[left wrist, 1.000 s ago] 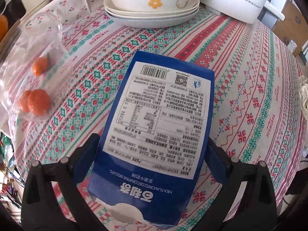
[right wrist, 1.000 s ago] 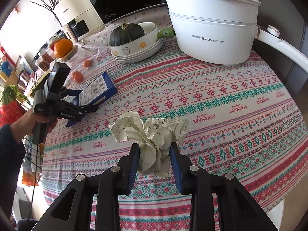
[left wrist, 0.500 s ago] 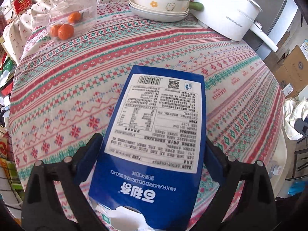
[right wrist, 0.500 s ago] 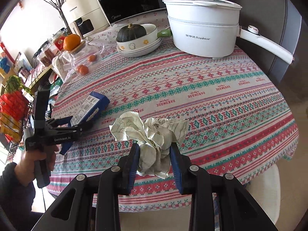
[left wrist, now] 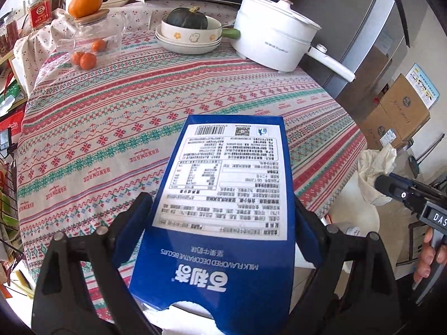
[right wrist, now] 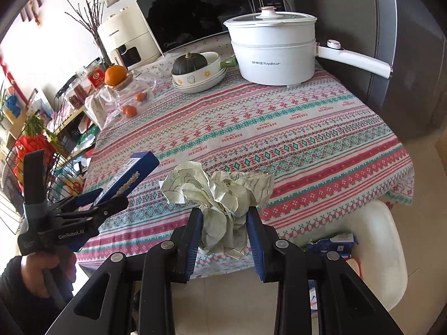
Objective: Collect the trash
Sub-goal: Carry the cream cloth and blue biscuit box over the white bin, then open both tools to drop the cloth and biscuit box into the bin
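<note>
Your left hand-held gripper (left wrist: 223,212) holds the blue biscuit box (left wrist: 223,206) by its two long sides, label up, lifted over the near edge of the counter (left wrist: 156,106); its jaws have just been closing a little, with the box between them. Your right hand-held gripper (right wrist: 225,223) is clamped narrow on the crumpled paper (right wrist: 220,192), held above the counter's front edge (the white pot (right wrist: 275,53) and the squash bowl (right wrist: 198,74) sit at the far side).
</note>
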